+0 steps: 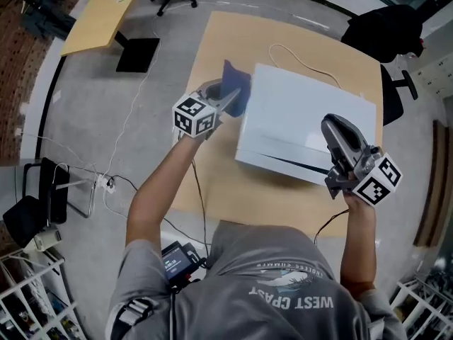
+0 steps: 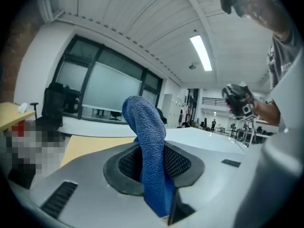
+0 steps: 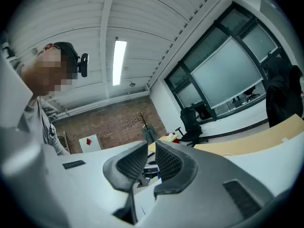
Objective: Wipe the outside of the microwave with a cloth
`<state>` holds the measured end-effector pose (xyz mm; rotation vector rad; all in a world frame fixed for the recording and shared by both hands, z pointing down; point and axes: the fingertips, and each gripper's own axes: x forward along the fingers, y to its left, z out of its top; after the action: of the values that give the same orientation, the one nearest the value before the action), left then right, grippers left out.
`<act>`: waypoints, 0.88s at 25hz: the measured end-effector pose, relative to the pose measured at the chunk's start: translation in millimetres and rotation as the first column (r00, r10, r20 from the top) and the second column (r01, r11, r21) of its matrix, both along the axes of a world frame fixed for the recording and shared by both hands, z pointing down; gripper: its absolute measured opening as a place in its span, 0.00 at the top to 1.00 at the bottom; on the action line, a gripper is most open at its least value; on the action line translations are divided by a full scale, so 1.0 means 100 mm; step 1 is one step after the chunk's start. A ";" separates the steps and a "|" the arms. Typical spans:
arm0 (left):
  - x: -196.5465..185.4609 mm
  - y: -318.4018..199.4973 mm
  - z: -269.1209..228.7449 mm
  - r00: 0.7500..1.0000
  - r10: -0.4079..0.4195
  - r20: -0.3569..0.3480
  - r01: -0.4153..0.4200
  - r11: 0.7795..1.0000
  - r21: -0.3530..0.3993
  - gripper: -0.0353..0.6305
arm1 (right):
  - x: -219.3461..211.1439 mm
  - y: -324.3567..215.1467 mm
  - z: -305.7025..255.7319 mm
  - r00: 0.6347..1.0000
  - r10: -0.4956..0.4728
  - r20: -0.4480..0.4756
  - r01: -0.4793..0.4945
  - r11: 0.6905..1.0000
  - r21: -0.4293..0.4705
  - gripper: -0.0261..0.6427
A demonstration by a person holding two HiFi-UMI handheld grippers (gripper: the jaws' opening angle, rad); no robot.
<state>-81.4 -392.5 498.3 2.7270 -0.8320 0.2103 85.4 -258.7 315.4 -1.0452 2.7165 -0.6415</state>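
Observation:
A white microwave (image 1: 304, 119) stands on a wooden table (image 1: 205, 183) and is seen from above in the head view. At the microwave's left side is my left gripper (image 1: 237, 96), shut on a blue cloth (image 1: 232, 82) that sticks up past the jaws. In the left gripper view the cloth (image 2: 147, 137) is pinched between the pads of that gripper (image 2: 153, 161), and the microwave's white top (image 2: 209, 137) lies beyond. My right gripper (image 1: 333, 127) hovers over the microwave's right front corner. In its own view the right gripper (image 3: 151, 163) has its jaws almost together, with nothing between them.
A white cable (image 1: 301, 59) loops on the table behind the microwave. A black office chair (image 1: 386, 30) stands at the far right, and a second desk (image 1: 99, 16) at the far left. Cables and a power strip (image 1: 106, 184) lie on the floor to the left.

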 end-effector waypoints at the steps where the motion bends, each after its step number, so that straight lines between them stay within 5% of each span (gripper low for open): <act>1: -0.01 -0.11 0.15 1.000 -0.026 -0.004 0.026 0.999 -0.035 0.78 | 0.02 0.01 0.06 1.000 0.006 -0.013 -0.006 1.000 -0.012 0.90; 7: 0.11 -0.40 0.69 0.982 -0.112 -0.149 0.078 0.973 -0.215 0.78 | 0.06 -0.01 0.31 0.996 0.018 -0.087 -0.023 0.998 -0.055 0.90; 9: 0.10 -0.30 0.78 0.985 -0.105 -0.135 0.073 0.971 -0.228 0.78 | 0.05 -0.05 0.36 0.995 0.010 -0.104 -0.016 0.998 -0.060 0.90; 15: -0.09 0.75 1.11 0.997 -0.025 -0.073 0.000 0.945 -0.327 0.78 | -0.07 -0.08 0.48 0.992 -0.034 -0.123 0.025 0.997 -0.072 0.90; 22: -0.36 1.66 1.24 0.990 -0.054 -0.127 -0.009 0.893 -0.451 0.78 | -0.33 -0.05 0.64 0.989 -0.083 -0.126 0.073 0.993 -0.088 0.90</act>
<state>-117.4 -226.3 622.3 2.2654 -0.6752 0.1820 52.5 -263.8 379.2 -1.0375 2.8777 -0.7302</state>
